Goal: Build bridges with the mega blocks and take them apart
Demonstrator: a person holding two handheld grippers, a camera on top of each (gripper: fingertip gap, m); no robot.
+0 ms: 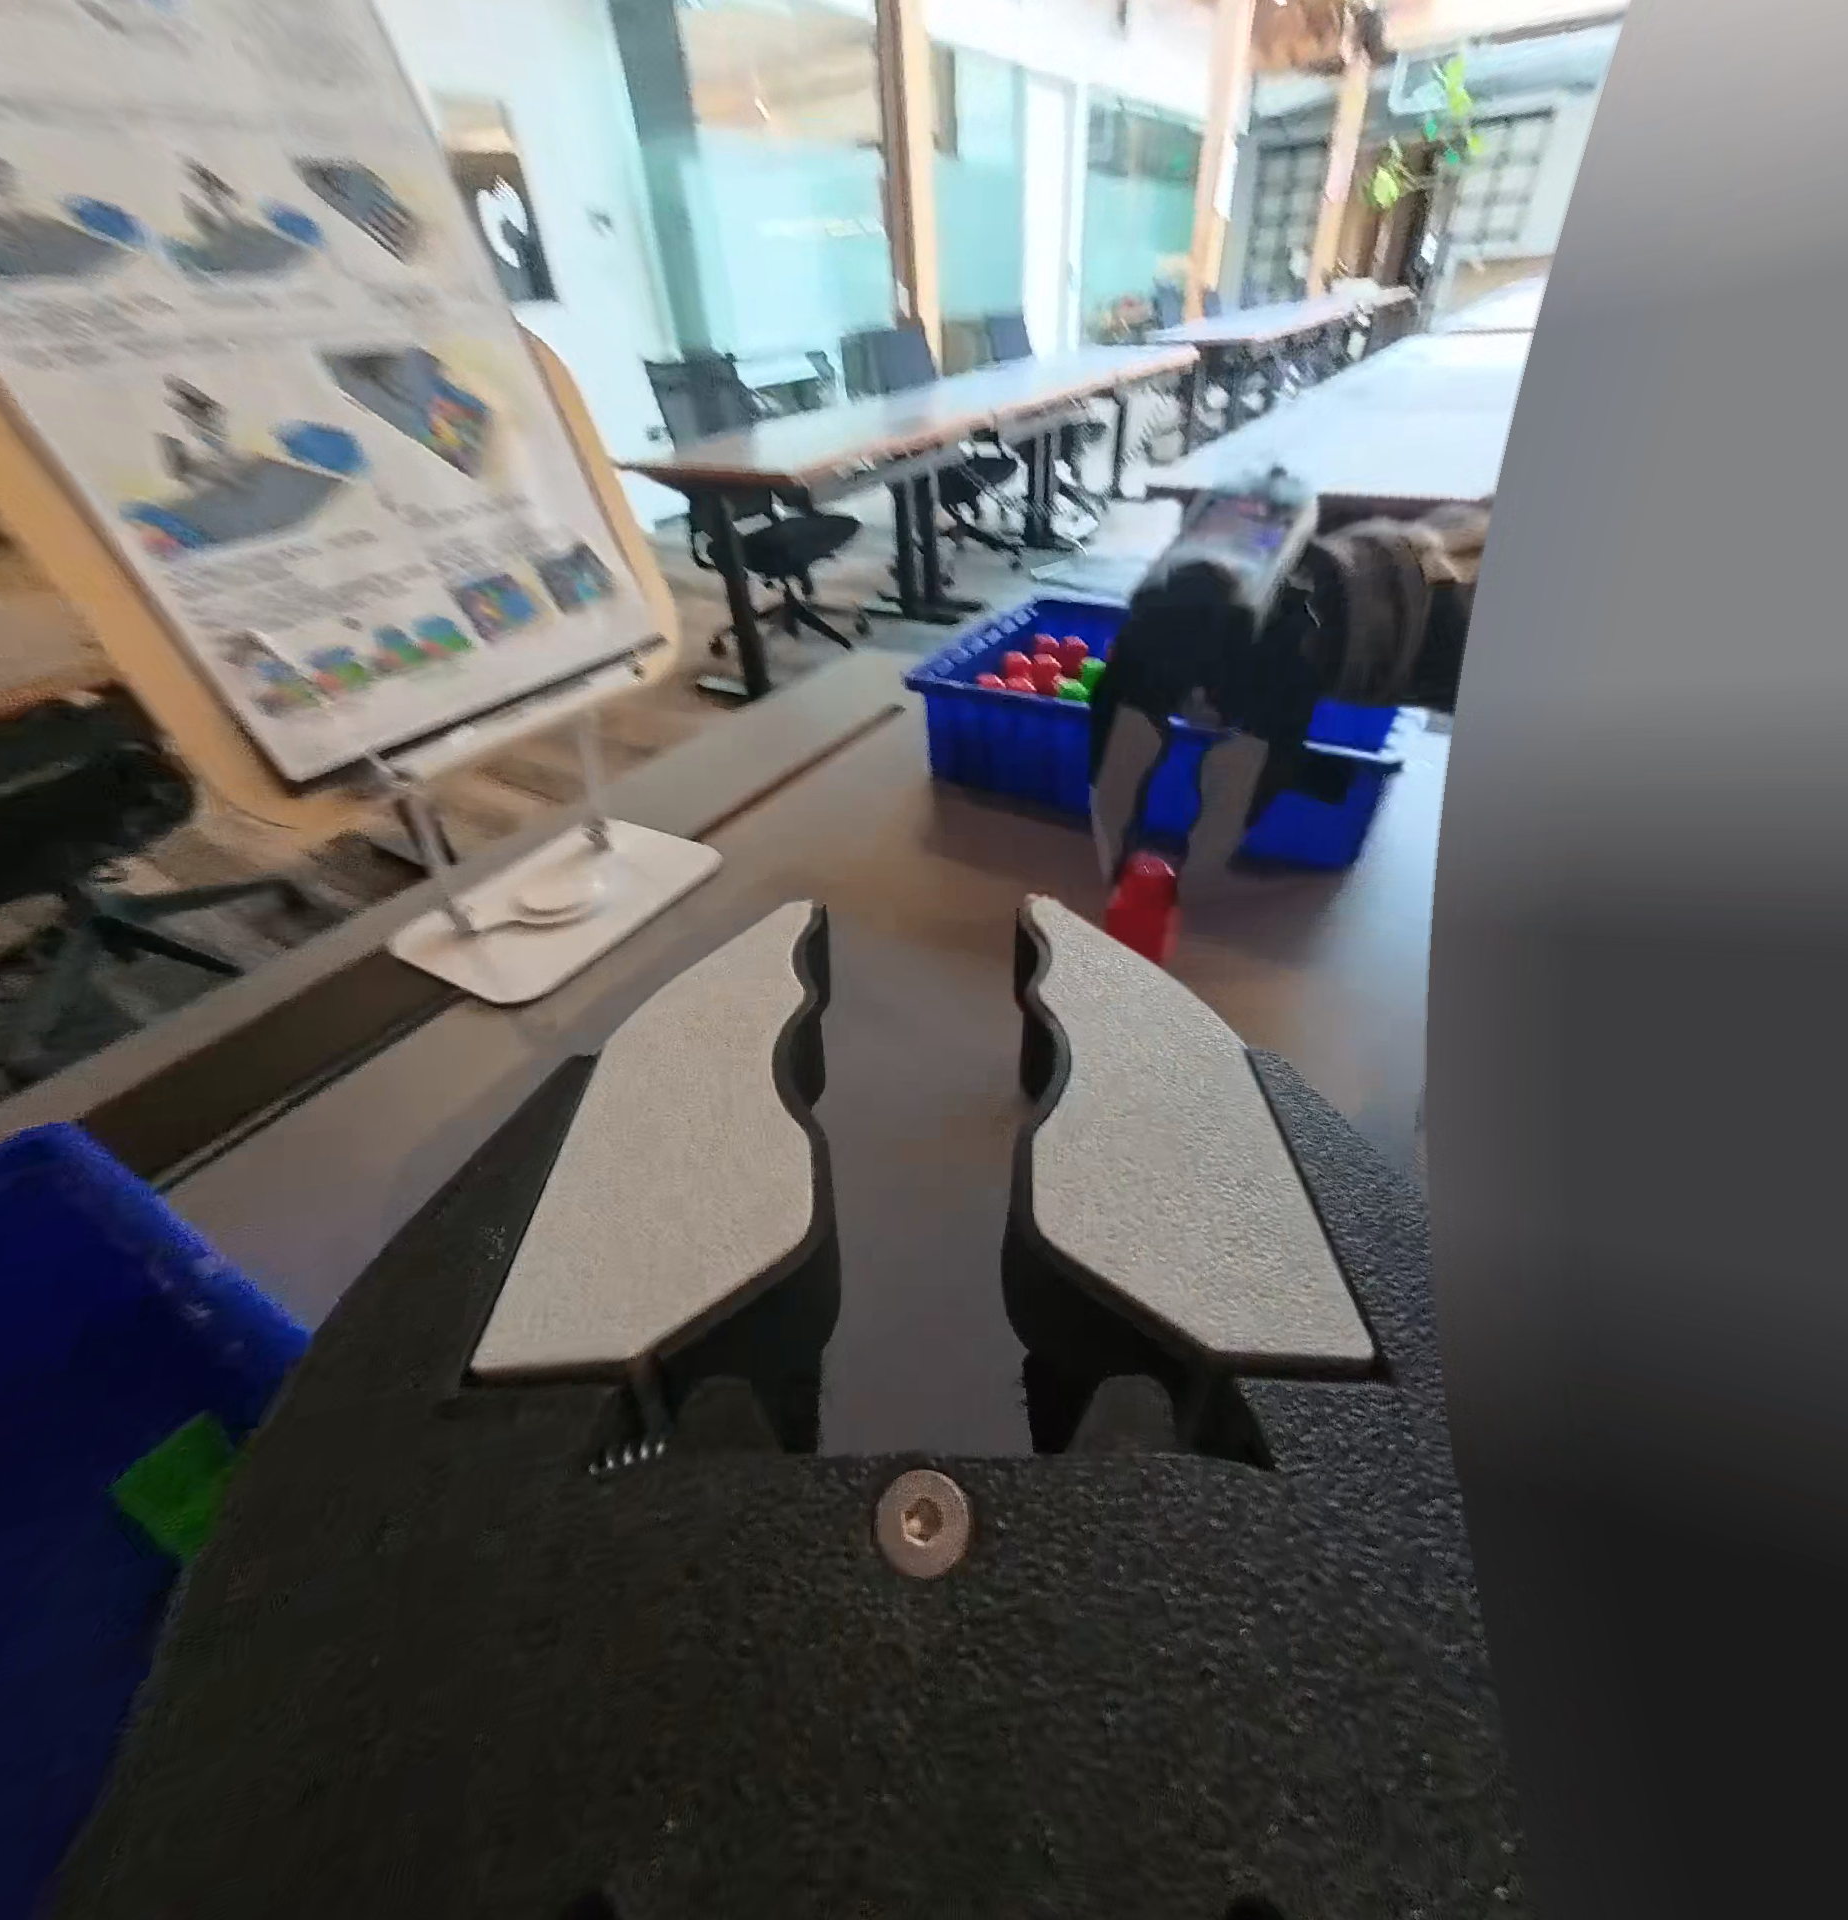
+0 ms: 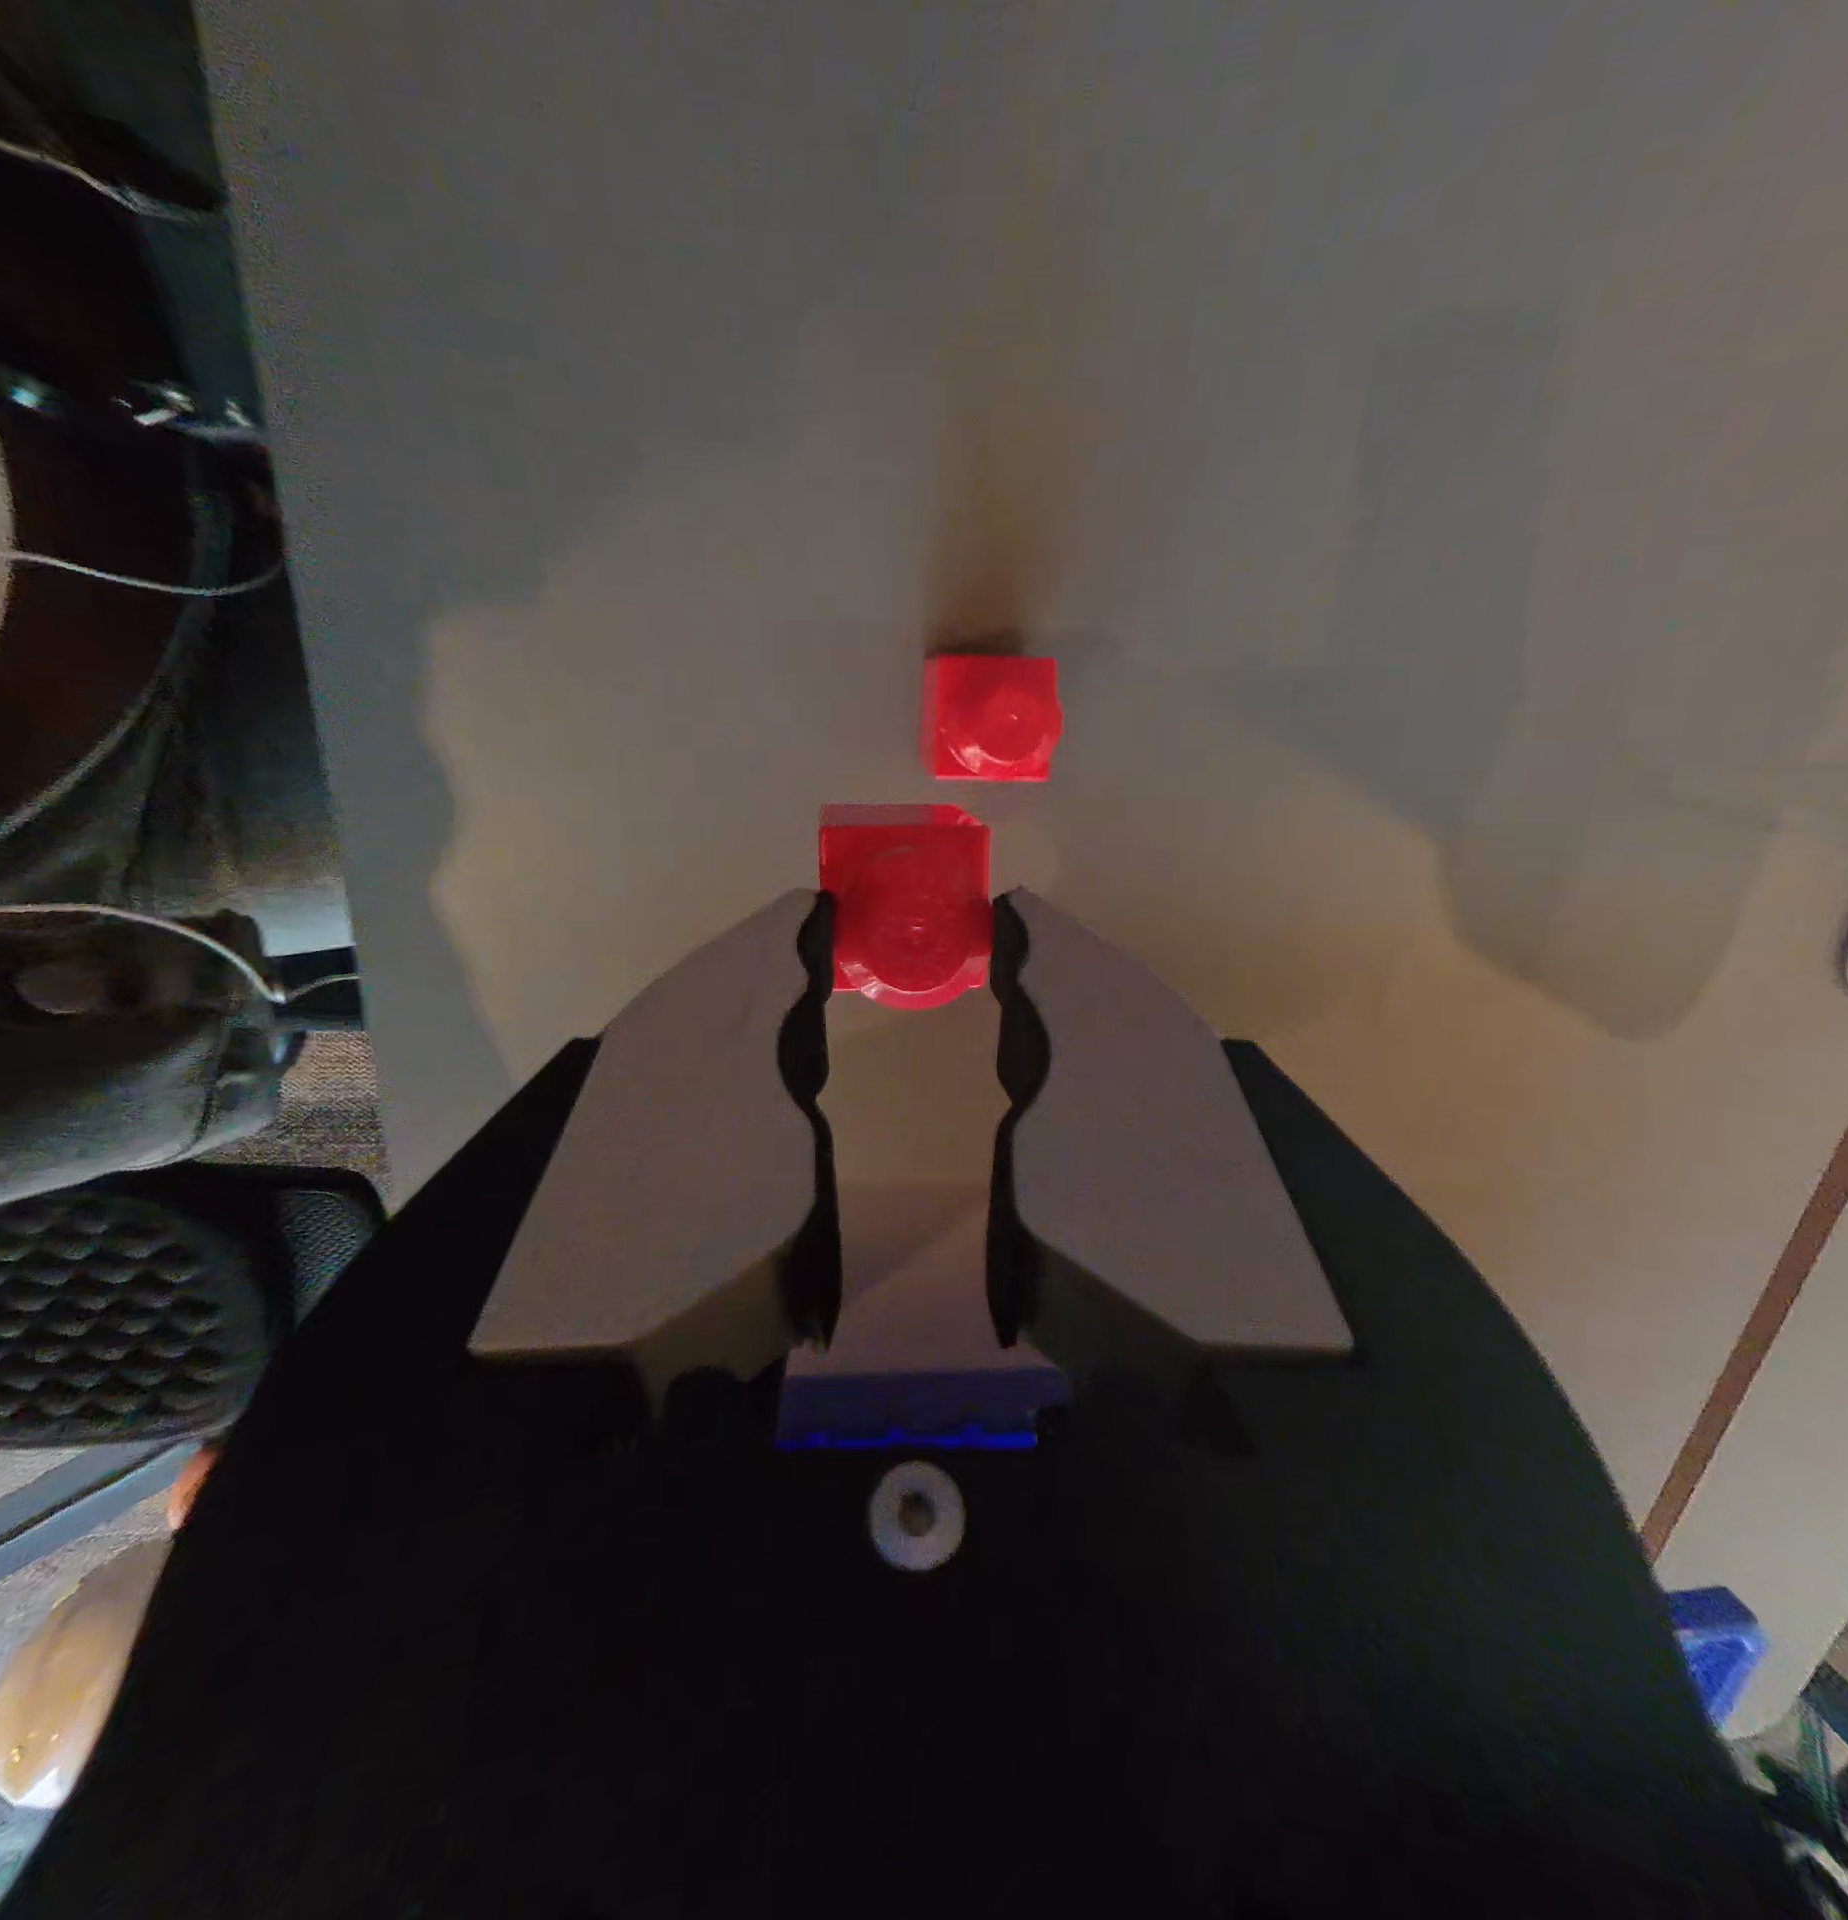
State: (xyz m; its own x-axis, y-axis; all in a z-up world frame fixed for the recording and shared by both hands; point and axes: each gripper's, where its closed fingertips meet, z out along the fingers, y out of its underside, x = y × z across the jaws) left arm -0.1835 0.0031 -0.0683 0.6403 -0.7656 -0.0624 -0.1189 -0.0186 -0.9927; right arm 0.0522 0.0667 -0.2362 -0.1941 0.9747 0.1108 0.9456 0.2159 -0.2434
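Observation:
My right gripper is shut on a small red one-stud block, gripping its sides at the fingertips, low over the pale table. A second red block stands on the table just beyond it, slightly right, with a small gap between them. In the left wrist view the right gripper points down at the red blocks in front of a blue bin. My left gripper is open and empty above the table, well short of the blocks.
The blue bin holds several red and green blocks. An instruction sheet on a stand sits at the table's left edge. Another blue bin is at the near left. The table edge and a chair lie left of the right gripper. Tip to tip, the grippers are about 30 cm apart.

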